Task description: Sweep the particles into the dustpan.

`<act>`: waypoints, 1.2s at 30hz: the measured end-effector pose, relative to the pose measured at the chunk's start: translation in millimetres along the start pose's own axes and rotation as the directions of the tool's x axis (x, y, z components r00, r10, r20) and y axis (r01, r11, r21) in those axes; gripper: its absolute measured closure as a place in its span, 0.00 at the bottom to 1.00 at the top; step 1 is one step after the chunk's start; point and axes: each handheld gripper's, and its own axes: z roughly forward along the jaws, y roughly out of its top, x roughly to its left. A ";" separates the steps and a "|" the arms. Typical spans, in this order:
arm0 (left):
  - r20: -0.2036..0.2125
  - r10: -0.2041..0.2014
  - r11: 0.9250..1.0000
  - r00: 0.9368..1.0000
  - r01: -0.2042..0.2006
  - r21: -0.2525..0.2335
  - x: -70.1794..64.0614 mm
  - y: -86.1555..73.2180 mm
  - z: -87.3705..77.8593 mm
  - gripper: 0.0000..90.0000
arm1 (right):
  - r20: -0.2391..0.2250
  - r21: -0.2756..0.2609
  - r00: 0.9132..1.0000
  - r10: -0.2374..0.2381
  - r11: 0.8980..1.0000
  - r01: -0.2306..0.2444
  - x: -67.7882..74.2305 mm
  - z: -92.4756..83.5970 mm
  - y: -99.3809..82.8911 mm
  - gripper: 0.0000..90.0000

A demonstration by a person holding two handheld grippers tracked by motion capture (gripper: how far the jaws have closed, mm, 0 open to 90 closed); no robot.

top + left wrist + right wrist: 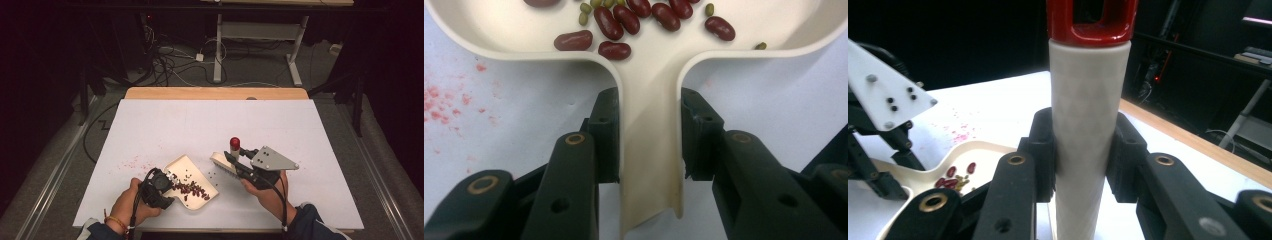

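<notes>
A cream dustpan (187, 161) lies on the white table near the front, with red and green beans (191, 188) piled in it. My left gripper (169, 186) is shut on the dustpan handle (650, 170), one pad against each side, and the beans (616, 22) lie just beyond the jaws. To the right, my right gripper (237, 159) is shut on a brush's white handle (1089, 100), which ends in a red cap (1092, 22). The brush head (222, 164) hangs just right of the dustpan's open edge. The dustpan (985, 148) also sits low on the left of the right gripper view.
Red specks (131, 164) dot the table left of the dustpan, and a few loose beans (210, 175) lie beside its right edge. A wooden strip (215, 93) runs along the far table edge. Beyond it are cables (165, 60) and a desk frame (260, 35).
</notes>
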 end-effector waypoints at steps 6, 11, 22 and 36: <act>0.004 -0.007 1.000 1.000 0.007 0.001 0.6 0.1 0.5 0.71 | -0.046 -0.003 0.999 0.003 1.000 -0.003 21.3 4.3 1.5 0.78; 0.004 -0.004 1.000 1.000 0.004 -0.001 0.6 -0.2 0.6 0.71 | -0.108 -0.079 0.994 0.027 0.996 -0.036 35.8 3.4 9.3 0.78; 0.017 -0.004 1.000 1.000 0.004 -0.019 2.8 -2.8 0.7 0.71 | -0.070 -0.060 0.998 0.008 0.998 -0.012 8.6 -8.4 12.7 0.78; 0.036 -0.021 1.000 0.999 0.022 -0.015 12.9 -15.6 -5.2 0.71 | -0.017 -0.047 0.999 0.041 0.998 -0.042 -16.7 -10.6 10.4 0.78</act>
